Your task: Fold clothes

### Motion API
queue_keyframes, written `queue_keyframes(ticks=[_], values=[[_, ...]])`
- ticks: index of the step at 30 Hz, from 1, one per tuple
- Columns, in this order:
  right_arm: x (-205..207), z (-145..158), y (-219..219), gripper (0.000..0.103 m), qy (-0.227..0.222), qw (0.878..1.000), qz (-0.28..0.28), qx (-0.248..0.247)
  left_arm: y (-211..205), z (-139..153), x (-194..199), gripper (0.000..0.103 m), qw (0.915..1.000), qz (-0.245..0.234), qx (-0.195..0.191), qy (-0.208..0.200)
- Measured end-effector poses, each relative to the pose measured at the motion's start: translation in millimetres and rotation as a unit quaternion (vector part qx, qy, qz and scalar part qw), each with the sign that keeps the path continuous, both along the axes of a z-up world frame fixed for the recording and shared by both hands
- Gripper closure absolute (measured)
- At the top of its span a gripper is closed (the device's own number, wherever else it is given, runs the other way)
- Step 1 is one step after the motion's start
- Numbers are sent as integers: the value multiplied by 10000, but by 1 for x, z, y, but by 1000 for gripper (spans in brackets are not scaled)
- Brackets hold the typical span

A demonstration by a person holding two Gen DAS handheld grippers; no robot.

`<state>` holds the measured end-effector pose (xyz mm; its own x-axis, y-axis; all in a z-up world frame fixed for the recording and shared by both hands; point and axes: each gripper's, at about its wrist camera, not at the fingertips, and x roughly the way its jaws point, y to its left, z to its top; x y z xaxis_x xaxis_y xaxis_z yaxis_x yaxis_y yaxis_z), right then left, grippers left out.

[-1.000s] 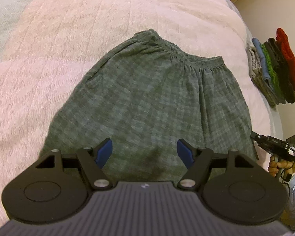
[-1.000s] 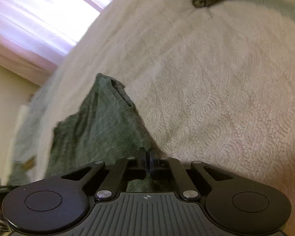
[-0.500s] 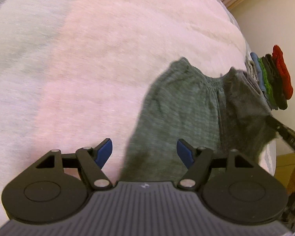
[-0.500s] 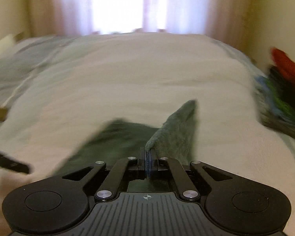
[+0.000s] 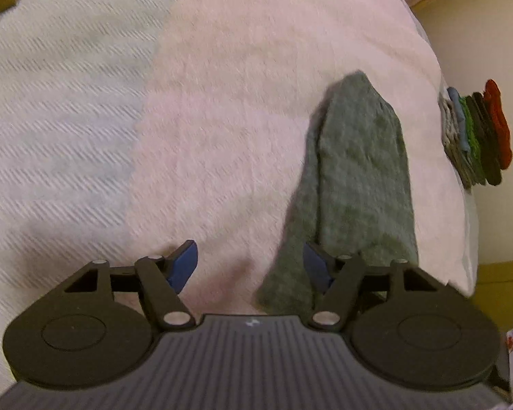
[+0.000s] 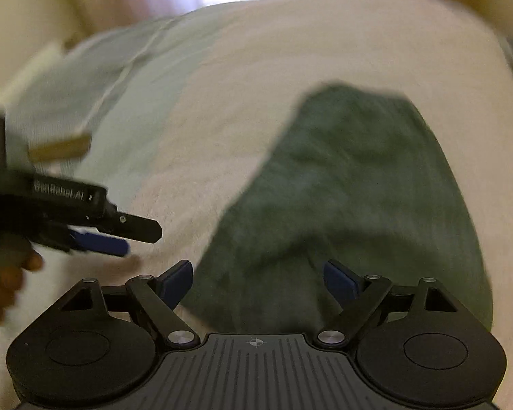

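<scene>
Lying folded lengthwise on the pale bedspread (image 5: pixel 242 109), the green shorts (image 5: pixel 359 171) form a long narrow strip, one half laid over the other so that a lower layer shows along the strip's left edge in the left wrist view. The left gripper (image 5: pixel 249 264) hovers over the bed at the near end of the strip with its jaws spread wide and nothing between them; its right blue pad (image 5: pixel 316 266) sits over the near left edge of the cloth, while the left pad is over bare bedspread. In the right wrist view the same shorts (image 6: pixel 359 198) fill the middle and right of the picture, blurred, running away from the camera. The right gripper (image 6: pixel 258 282) is also wide open and empty, its pads poised above the near end of the fabric; whether they touch it cannot be told. To the left in that view, the left gripper (image 6: pixel 119 235) appears side-on, held by a hand (image 6: pixel 3 273), just beside the shorts' edge. Near the far right edge of the bed stands a stack of folded clothes (image 5: pixel 475 136), in grey, blue, green, dark and red, well apart from the shorts
</scene>
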<state>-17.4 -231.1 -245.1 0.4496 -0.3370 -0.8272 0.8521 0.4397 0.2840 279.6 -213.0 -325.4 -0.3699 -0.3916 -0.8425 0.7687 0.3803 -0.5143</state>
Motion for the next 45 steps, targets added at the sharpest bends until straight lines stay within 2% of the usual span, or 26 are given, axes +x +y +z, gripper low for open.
queue_keyframes(ticks=[3, 5, 7, 9, 10, 17, 23, 24, 25, 26, 28, 29, 33, 34, 35, 39, 41, 43, 45], values=[[-62, -4, 0, 17, -322, 9932, -1053, 386, -1, 0, -14, 49, 9995, -146, -66, 268], [-107, -11, 6, 36, -647, 9760, -1949, 721, -1, -3, -24, 49, 9983, -262, -71, 512], [-152, -21, 15, 39, -1072, 9449, -2895, 1085, 0, -9, -34, 50, 9965, -321, -7, 771], [-192, -34, 28, 52, -1540, 9036, -3753, 1375, 2, -15, -44, 52, 9947, -321, 64, 974], [-204, -39, 32, 54, -1712, 8896, -3975, 1458, 3, -19, -48, 53, 9938, -299, 79, 1063], [-226, -65, 36, 54, -2181, 8585, -4369, 1565, 4, -43, -56, 53, 9897, 0, 217, 1412], [-244, -87, 39, 55, -2575, 8285, -4691, 1651, 4, -59, -57, 59, 9873, 148, 352, 1544], [-245, -90, 38, 59, -2621, 8273, -4678, 1675, 5, -61, -57, 62, 9867, 184, 350, 1577], [-244, -92, 35, 75, -2636, 8325, -4560, 1717, 4, -62, -57, 70, 9864, 191, 333, 1596], [-242, -93, 32, 80, -2625, 8379, -4458, 1741, 4, -62, -56, 77, 9862, 193, 315, 1614], [-238, -91, 30, 80, -2517, 8491, -4310, 1732, 3, -62, -55, 83, 9857, 198, 278, 1648], [-236, -90, 29, 80, -2497, 8520, -4262, 1735, 3, -62, -55, 83, 9855, 200, 259, 1665], [-235, -88, 30, 80, -2546, 8530, -4215, 1732, 0, -62, -56, 85, 9854, 152, 291, 1668], [-235, -86, 30, 101, -2510, 8558, -4190, 1704, 0, -56, -55, 90, 9863, 73, 181, 1640], [-235, -84, 30, 103, -2473, 8586, -4165, 1677, 0, -49, -54, 103, 9870, -18, 54, 1604], [-239, -61, 33, 103, -2537, 8631, -4110, 1479, -1, -23, -50, 103, 9876, -383, -452, 1455], [-241, -45, 36, 103, -2756, 8617, -4044, 1338, -2, -10, -48, 103, 9863, -565, -704, 1378], [-240, -35, 38, 103, -2894, 8611, -3986, 1259, 1, 8, -38, 103, 9863, -736, -982, 1101], [-234, -38, 38, 103, -2728, 8691, -3894, 1361, 2, 13, -30, 103, 9877, -894, -1045, 742]])
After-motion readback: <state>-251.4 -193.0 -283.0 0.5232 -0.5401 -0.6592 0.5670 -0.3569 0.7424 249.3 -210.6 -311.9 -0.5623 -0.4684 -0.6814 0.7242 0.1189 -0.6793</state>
